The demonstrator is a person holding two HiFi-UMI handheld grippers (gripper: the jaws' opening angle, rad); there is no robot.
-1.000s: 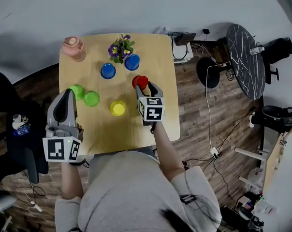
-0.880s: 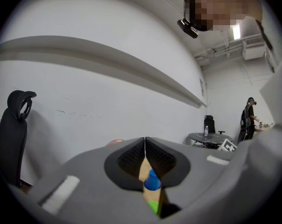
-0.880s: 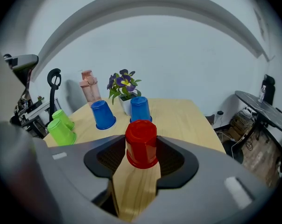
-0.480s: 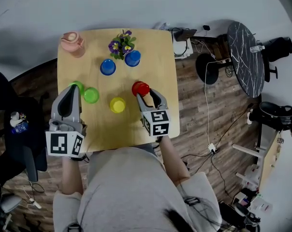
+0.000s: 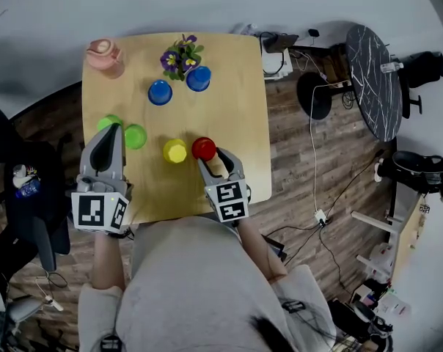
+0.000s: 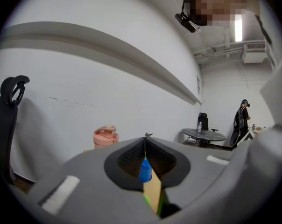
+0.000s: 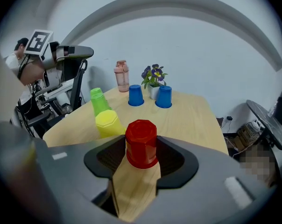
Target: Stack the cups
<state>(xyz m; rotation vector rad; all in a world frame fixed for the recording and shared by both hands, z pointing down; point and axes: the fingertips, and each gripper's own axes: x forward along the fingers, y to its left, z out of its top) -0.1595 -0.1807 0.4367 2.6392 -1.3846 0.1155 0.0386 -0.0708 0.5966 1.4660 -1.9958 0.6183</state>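
An upside-down red cup (image 5: 204, 148) sits between the jaws of my right gripper (image 5: 214, 157), which is shut on it. In the right gripper view the red cup (image 7: 141, 143) fills the gap of that gripper (image 7: 141, 149). It is close beside an upside-down yellow cup (image 5: 174, 150). Two green cups (image 5: 135, 136) stand further left, and two blue cups (image 5: 160, 92) stand further back. My left gripper (image 5: 111, 128) is shut with nothing in it, just in front of the green cups. A blue cup (image 6: 145, 170) shows through the slit of the left gripper (image 6: 145, 139).
A pink bottle (image 5: 103, 53) stands at the far left corner of the wooden table (image 5: 236, 108), and a pot of purple flowers (image 5: 179, 56) sits behind the blue cups. An office chair (image 5: 16, 189) is on the left. A dark round table (image 5: 372, 86) and cables are on the right.
My right gripper has drawn the red cup toward the person and to the left, from the table's middle to right beside the yellow cup. The left gripper has stayed near the green cups.
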